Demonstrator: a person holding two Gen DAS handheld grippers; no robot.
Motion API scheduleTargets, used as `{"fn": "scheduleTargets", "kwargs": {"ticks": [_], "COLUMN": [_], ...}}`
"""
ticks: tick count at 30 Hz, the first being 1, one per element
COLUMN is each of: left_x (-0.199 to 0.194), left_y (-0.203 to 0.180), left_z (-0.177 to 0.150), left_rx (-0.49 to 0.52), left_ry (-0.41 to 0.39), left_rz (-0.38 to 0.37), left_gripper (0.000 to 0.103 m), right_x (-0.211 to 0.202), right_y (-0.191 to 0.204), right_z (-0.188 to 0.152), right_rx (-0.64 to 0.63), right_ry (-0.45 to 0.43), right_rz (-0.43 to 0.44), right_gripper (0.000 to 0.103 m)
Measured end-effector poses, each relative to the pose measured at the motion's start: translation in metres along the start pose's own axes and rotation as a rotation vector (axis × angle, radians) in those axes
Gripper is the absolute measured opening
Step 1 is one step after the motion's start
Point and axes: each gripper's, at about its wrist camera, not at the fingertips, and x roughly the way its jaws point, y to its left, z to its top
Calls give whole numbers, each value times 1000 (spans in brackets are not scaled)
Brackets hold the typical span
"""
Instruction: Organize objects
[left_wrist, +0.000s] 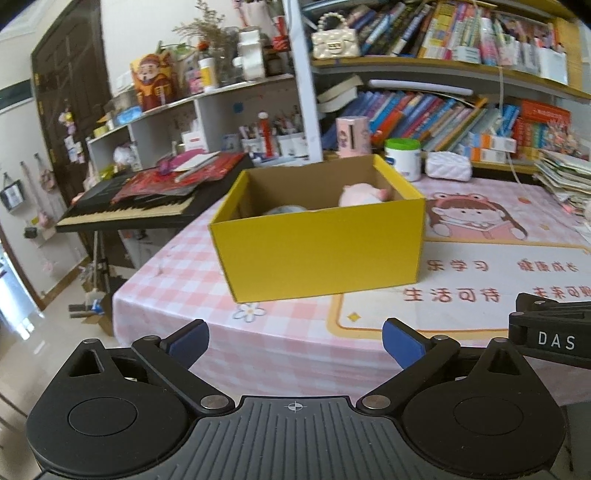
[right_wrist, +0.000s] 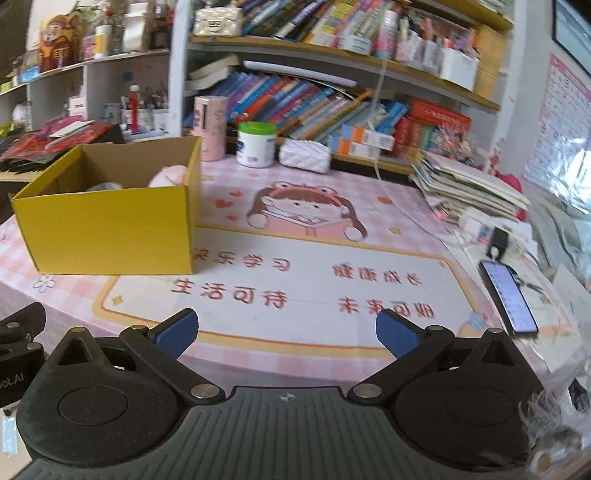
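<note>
Left gripper (left_wrist: 295, 343): I hold its jaws spread wide, nothing between them, short of the yellow box (left_wrist: 317, 236), which stands on the table mat (left_wrist: 461, 310) with a pink plush (left_wrist: 364, 194) inside. Risk: a low approach could shove the box toward the table edge.

Right gripper (right_wrist: 286, 334): equally wide, empty, above bare mat. Risk: drifting right could knock the phone (right_wrist: 508, 297).

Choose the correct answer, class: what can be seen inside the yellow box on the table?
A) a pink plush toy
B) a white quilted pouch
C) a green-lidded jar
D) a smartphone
A: a pink plush toy peeks over the rim of the yellow box.
</note>
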Motion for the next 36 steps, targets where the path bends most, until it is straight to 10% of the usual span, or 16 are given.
{"fn": "scheduleTargets", "kwargs": {"ticks": [36], "left_x": [23], "left_y": [-47], "left_z": [9], "left_rx": [15], "left_ry": [85], "left_rz": [57], "left_gripper": [103], "right_x": [21], "right_y": [-27], "right_z": [1], "right_rx": [22], "right_ry": [86], "right_rz": [-47], "right_gripper": [103]}}
